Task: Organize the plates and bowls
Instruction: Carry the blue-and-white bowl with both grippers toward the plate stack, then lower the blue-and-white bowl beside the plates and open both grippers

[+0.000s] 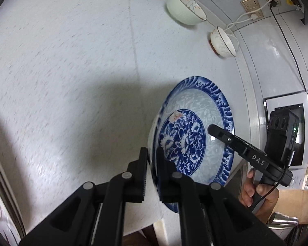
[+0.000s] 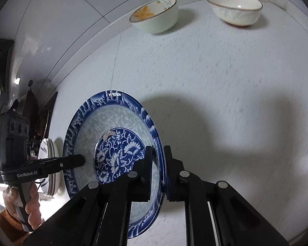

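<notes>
A blue and white floral plate (image 1: 195, 131) is held above the pale counter between both grippers. My left gripper (image 1: 153, 160) is shut on its near rim in the left wrist view. My right gripper (image 2: 158, 160) is shut on the opposite rim of the plate (image 2: 113, 127) in the right wrist view. Each gripper shows in the other's view: the right gripper (image 1: 213, 129) and the left gripper (image 2: 80, 160). A pale green bowl (image 2: 156, 16) with an orange flower and a white bowl (image 2: 236, 10) stand at the counter's back; they also show as the green bowl (image 1: 184, 10) and white bowl (image 1: 223, 43).
A stack of white plates (image 2: 49, 164) stands behind the blue plate to the left. Wall sockets with cables (image 1: 254, 8) are above the counter's back edge. A stove with dark pots (image 2: 30, 106) is at the far left. The counter (image 1: 71, 61) is speckled white.
</notes>
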Demonstrator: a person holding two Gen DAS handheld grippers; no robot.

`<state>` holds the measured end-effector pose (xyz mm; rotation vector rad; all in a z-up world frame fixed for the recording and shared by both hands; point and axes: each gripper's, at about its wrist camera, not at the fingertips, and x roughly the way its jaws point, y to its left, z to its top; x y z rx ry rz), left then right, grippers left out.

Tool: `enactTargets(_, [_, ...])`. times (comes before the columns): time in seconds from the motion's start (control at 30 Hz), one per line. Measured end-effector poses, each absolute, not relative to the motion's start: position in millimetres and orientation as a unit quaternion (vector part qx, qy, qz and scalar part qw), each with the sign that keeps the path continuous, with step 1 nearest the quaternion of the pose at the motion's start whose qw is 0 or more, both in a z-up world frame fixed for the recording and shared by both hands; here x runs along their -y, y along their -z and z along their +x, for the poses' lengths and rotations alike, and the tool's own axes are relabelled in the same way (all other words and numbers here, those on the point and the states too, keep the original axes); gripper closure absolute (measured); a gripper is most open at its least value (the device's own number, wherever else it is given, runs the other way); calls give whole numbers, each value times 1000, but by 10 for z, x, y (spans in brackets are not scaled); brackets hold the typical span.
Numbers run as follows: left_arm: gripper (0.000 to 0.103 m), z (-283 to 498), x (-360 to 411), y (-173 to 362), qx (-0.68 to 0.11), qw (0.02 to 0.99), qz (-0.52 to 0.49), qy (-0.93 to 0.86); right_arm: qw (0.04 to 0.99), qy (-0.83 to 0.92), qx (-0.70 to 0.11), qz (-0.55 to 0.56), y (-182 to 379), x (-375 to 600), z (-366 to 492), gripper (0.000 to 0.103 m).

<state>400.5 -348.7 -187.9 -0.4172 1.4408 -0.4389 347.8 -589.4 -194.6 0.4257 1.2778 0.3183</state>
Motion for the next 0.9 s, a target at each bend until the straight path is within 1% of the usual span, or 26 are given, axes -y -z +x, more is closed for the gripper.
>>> enactTargets(0.17, [95,3750,3153,1943,-652,708,-190,193,761,-157,-598,194,2019,5585,3307,93])
enactTargets(0.4, [95,3716,2914,2108,-645,712,-215,176,753,-162,-612,180,2116,5266,3366,93])
enactTargets(0.63, [95,3701,2872,2096,-626,732,-199,178,755,-168,-610,174,2100,5240,3280,93])
enactTargets(0.77, [95,3727,2963,2038,-612,753,-171,172,755,-168,-609,172,2102,5291,3249,93])
enactTargets(0.9, [93,3737,2992,2005,-604,761,-165,170,759,-168,-603,178,2101,5273,3232,93])
